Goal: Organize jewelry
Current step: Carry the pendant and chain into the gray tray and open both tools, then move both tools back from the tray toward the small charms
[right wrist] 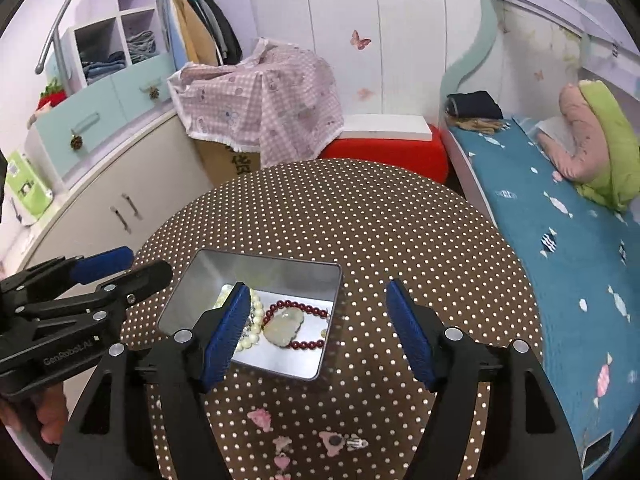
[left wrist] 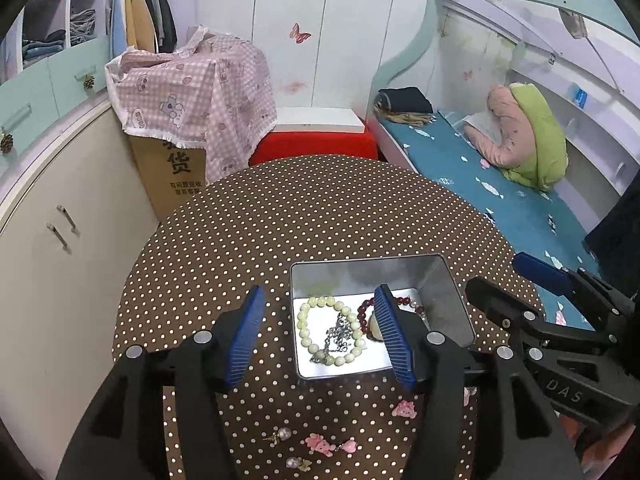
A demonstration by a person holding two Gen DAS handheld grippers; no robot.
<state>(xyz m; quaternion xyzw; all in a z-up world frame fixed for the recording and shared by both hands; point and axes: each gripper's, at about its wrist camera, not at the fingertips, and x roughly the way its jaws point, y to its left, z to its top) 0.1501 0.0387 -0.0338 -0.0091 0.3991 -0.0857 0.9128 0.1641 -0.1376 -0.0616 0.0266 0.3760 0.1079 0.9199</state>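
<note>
A silver tin box (left wrist: 440, 280) (right wrist: 208, 276) stands open on the polka-dot table. In it lie a pale green bead bracelet (left wrist: 306, 320), a silver chain (left wrist: 338, 334), a dark red bead bracelet (right wrist: 296, 305) and a pale jade pendant (right wrist: 284, 326). Pink hair clips (left wrist: 320, 444) (right wrist: 260, 418) and pearl earrings (left wrist: 280, 435) lie on the table in front of the box. My left gripper (left wrist: 320, 330) is open and empty above the box's near edge. My right gripper (right wrist: 318, 328) is open and empty, to the right of the box.
The round brown table (left wrist: 280, 220) ends close behind the box. A bed (left wrist: 500, 200) runs along the right. A cabinet (left wrist: 60, 220) is at left. A cardboard box under pink cloth (left wrist: 188, 100) and a red stool (left wrist: 316, 144) stand behind.
</note>
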